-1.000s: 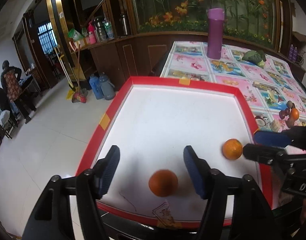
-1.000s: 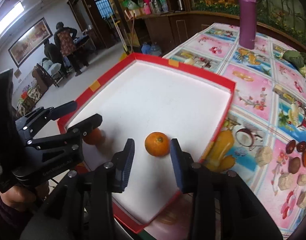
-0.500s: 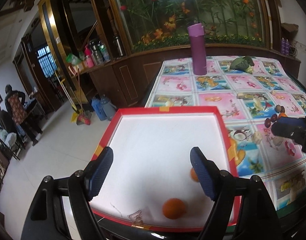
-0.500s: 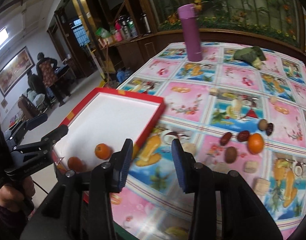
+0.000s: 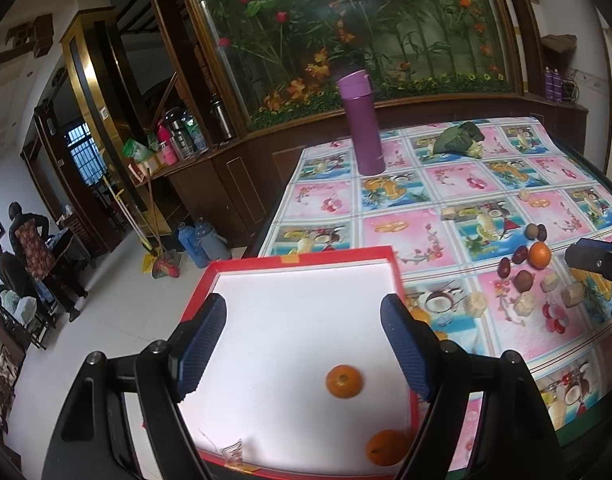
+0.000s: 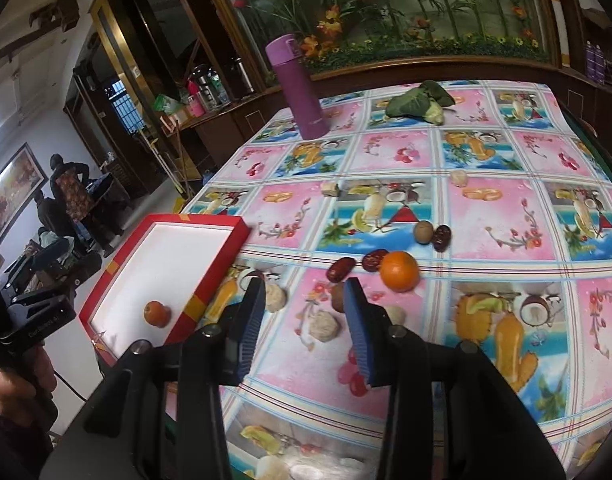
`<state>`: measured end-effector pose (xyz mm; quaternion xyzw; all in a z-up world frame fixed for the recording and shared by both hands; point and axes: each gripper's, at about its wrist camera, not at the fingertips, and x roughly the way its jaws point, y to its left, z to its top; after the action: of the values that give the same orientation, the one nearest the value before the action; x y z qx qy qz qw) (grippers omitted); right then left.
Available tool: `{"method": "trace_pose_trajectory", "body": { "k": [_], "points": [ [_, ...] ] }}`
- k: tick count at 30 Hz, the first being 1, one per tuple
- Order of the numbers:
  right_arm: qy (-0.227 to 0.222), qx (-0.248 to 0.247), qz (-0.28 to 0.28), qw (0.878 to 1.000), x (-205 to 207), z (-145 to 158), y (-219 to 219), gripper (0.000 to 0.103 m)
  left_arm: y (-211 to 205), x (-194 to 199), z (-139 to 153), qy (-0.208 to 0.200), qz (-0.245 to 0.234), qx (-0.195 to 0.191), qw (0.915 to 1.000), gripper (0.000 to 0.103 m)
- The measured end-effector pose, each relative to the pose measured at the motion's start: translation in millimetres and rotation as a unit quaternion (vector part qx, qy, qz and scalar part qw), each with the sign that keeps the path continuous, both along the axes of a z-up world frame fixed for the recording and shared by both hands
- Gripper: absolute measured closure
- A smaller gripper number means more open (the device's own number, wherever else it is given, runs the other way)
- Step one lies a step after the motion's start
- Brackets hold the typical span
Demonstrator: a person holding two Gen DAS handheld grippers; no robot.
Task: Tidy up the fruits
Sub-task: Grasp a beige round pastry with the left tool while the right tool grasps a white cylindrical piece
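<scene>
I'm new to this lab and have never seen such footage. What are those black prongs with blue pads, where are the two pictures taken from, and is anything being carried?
No robot here: a person holds a hand-held gripper in each hand, and each one has a camera looking forward along its two jaws. One picture is from the left gripper, which hangs over a red-rimmed white tray holding two oranges. The other is from the right gripper, above a fruit-print tablecloth where a third orange, dark dates, small brown fruits and pale lumps lie loose. A purple flask stands further back. Both sets of jaws are open and empty, so nothing is carried.
</scene>
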<state>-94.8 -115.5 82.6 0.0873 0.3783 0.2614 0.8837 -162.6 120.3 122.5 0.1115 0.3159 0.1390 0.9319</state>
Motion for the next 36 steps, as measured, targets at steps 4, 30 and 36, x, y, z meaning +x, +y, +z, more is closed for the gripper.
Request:
{"method": "trace_pose_trajectory", "body": {
  "k": [4,30,36],
  "points": [
    [0.002,0.005,-0.008,1.000,2,-3,-16,0.061,-13,4,4,-0.002,-0.006,0.005,1.0000,0.024],
    [0.068,-0.051,-0.019,0.996,12,-54,-71,0.061,-90,40,-35,0.078,-0.114,-0.052,0.9891,0.023],
    [0.064,-0.077,0.010,0.995,13,-59,-46,0.061,-95,42,-56,0.114,-0.133,-0.068,0.9822,0.023]
  ]
}}
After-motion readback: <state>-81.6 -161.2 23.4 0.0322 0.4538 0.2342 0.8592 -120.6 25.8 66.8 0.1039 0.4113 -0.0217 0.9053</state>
